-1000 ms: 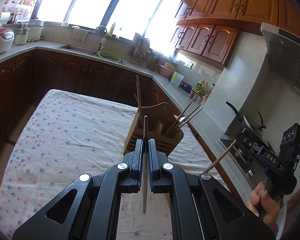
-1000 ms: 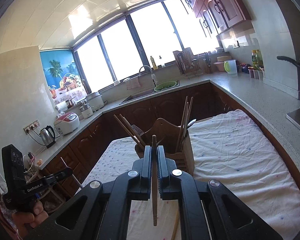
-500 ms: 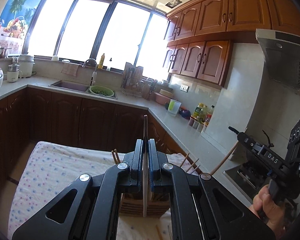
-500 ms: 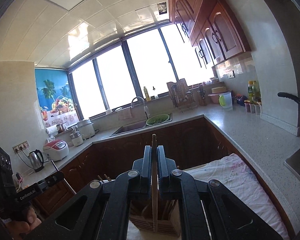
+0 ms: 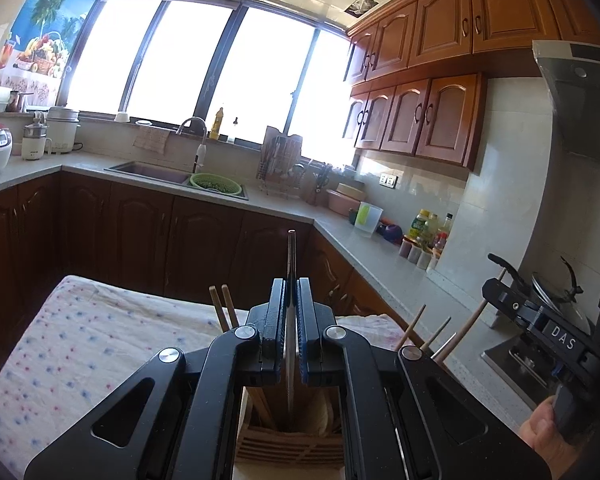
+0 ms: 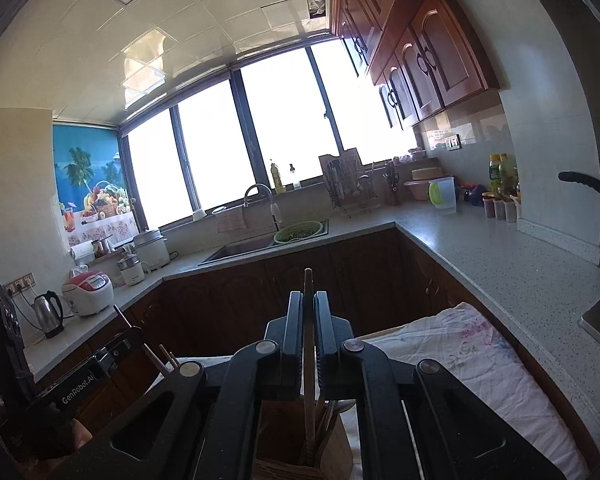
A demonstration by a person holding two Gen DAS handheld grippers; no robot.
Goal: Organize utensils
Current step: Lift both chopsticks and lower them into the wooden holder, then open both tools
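Observation:
My left gripper (image 5: 291, 286) is shut on a thin metal utensil (image 5: 291, 320) held upright. Its lower end reaches down into the wooden utensil holder (image 5: 288, 444) right below the jaws. Wooden chopsticks (image 5: 224, 308) stick up from the holder on both sides. My right gripper (image 6: 309, 300) is shut on a wooden chopstick (image 6: 309, 360) held upright, its lower end inside the same holder (image 6: 300, 456). Each gripper shows in the other's view: the right one (image 5: 540, 320) at the right edge, the left one (image 6: 80, 376) at the lower left.
The holder stands on a table under a white dotted cloth (image 5: 80, 344). Dark cabinets and a grey counter (image 6: 500, 256) run around behind, with a sink (image 5: 152, 170), a green colander (image 5: 216, 184), bottles (image 5: 424, 232) and a stove with a pan (image 5: 556, 292) at the right.
Both grippers have come down over the holder. The utensil and the chopstick now reach into its compartments. The cameras have tilted up from the table toward the windows.

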